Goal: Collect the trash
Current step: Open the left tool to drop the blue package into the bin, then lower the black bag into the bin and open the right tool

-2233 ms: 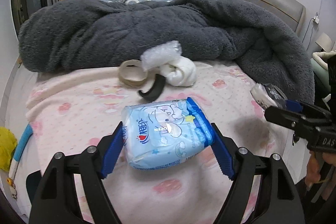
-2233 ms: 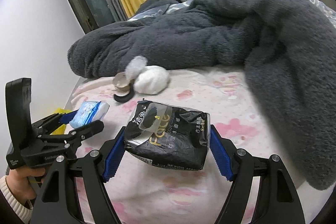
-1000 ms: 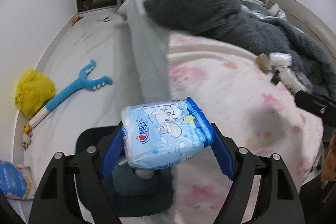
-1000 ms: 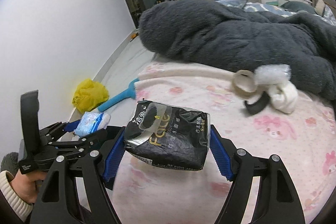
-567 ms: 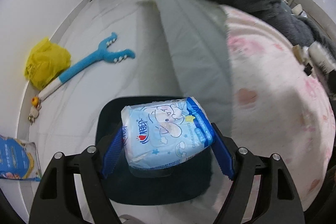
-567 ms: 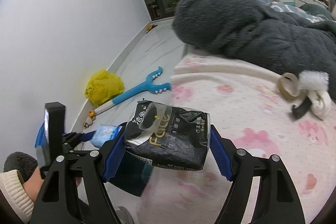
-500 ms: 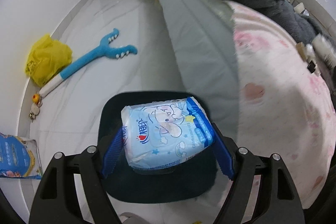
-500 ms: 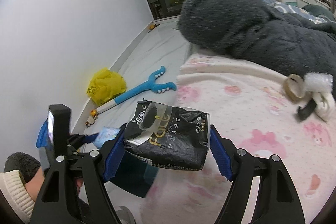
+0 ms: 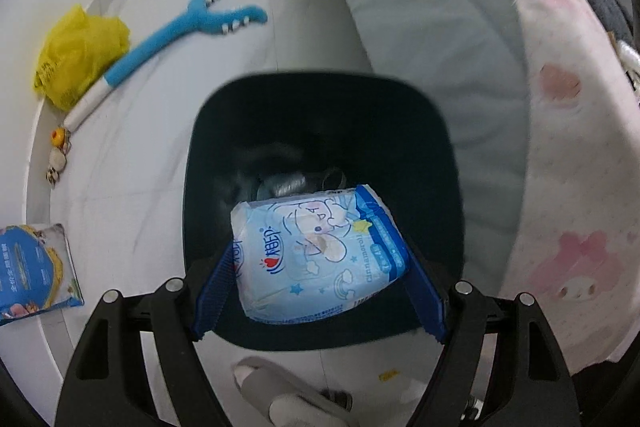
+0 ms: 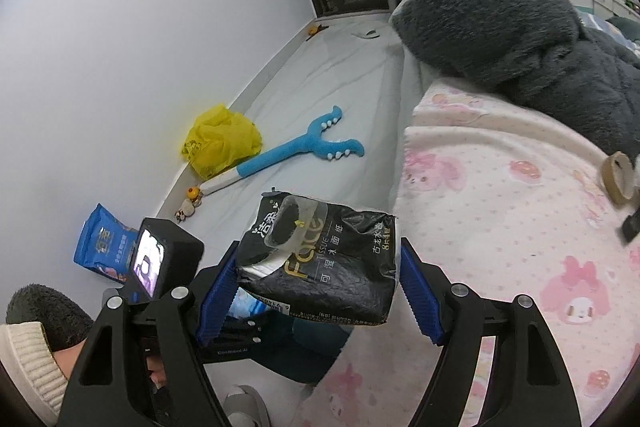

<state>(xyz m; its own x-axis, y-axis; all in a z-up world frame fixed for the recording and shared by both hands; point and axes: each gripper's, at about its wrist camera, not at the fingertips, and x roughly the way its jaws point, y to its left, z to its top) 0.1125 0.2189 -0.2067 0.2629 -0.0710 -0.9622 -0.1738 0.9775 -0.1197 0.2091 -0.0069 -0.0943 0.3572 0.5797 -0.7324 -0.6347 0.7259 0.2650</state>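
While the left tongs point(image 9: 320, 263) clamp a blue wipes pack point(image 9: 318, 251) above the dark bin point(image 9: 440, 163), the right tongs point(image 10: 318, 277) clamp a black tissue pack point(image 10: 320, 259).

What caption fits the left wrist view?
Left gripper holds a blue tissue pack over the dark bin.

Floor point(image 9: 132, 155) w/ dark bin point(image 9: 448, 163), yellow bag point(image 9: 76, 55), blue toy point(image 9: 176, 27).

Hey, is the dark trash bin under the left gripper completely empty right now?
No, the left wrist view shows crumpled clear plastic already lying at the bottom of the bin, just beyond the blue tissue pack.
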